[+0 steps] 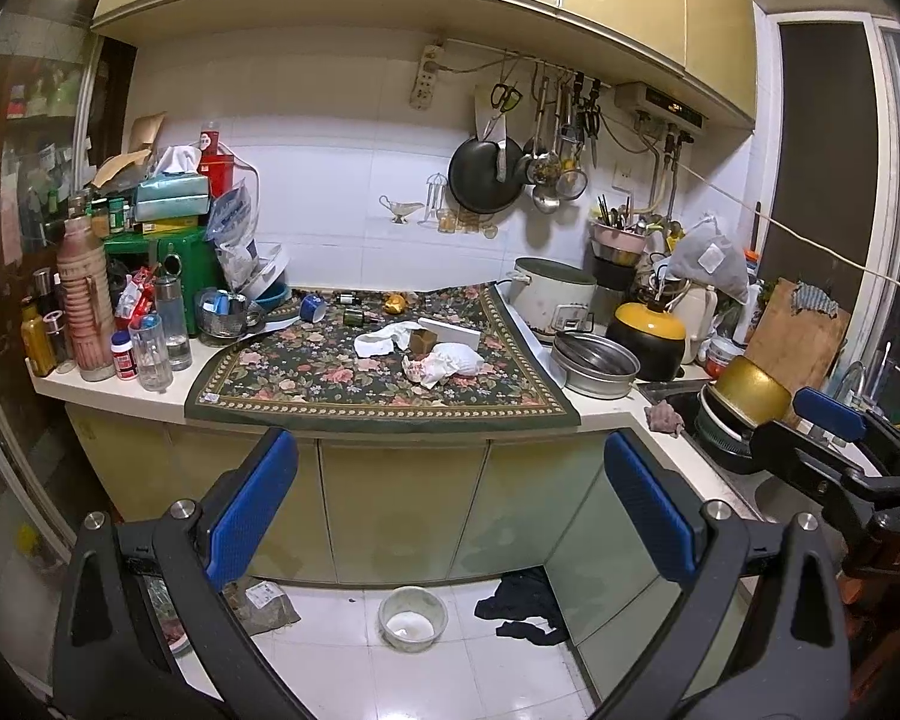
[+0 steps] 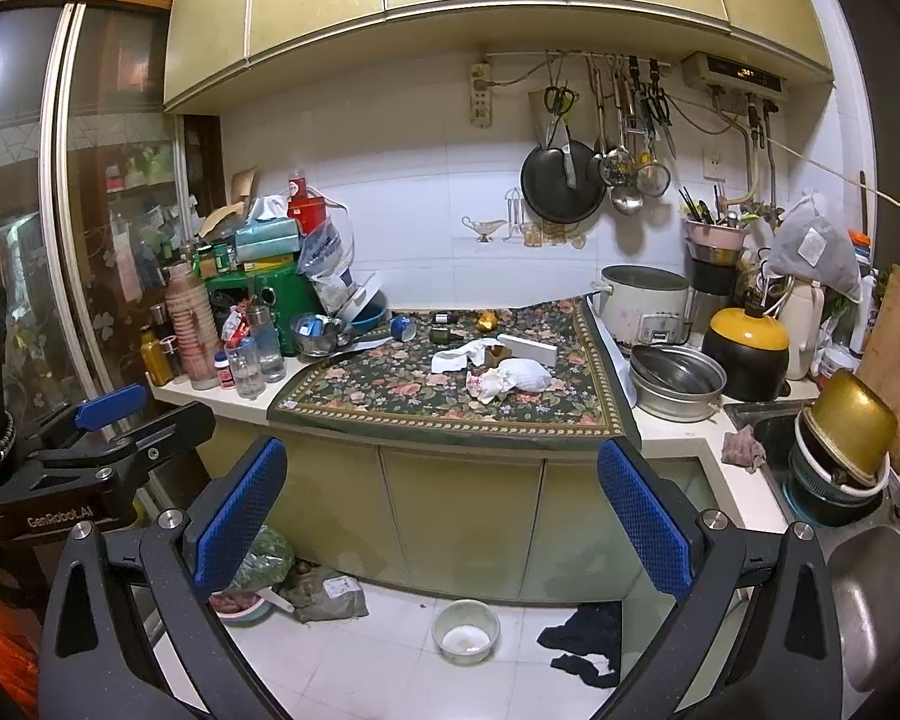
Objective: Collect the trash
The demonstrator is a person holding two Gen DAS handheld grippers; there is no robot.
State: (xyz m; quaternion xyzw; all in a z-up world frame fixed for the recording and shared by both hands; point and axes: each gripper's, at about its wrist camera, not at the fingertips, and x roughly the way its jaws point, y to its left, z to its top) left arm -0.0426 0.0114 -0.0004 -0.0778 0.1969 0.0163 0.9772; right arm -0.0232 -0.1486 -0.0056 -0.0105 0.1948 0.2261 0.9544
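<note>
Two crumpled white tissues lie on the floral cloth (image 1: 306, 378) on the counter: one (image 1: 381, 341) toward the back, a bigger wad (image 1: 450, 360) in front of it. In the right wrist view they show as the rear tissue (image 2: 459, 357) and the front wad (image 2: 519, 377). A small brown block (image 1: 424, 339), a white box (image 1: 450, 333) and small dark bottles (image 1: 354, 317) lie close by. My left gripper (image 1: 450, 504) is open, well short of the counter, at cabinet-door height. My right gripper (image 2: 444, 510) is open too, equally far back. Both hold nothing.
Bottles, jars and a green box (image 1: 174, 255) crowd the counter's left end. A rice cooker (image 1: 549, 297), steel pot (image 1: 594, 363) and yellow-lidded pot (image 1: 648, 330) stand right, beside a sink (image 2: 870, 588) with stacked bowls. On the floor lie a plastic bowl (image 1: 412, 618), a dark cloth (image 1: 525, 606) and bags (image 2: 330, 594).
</note>
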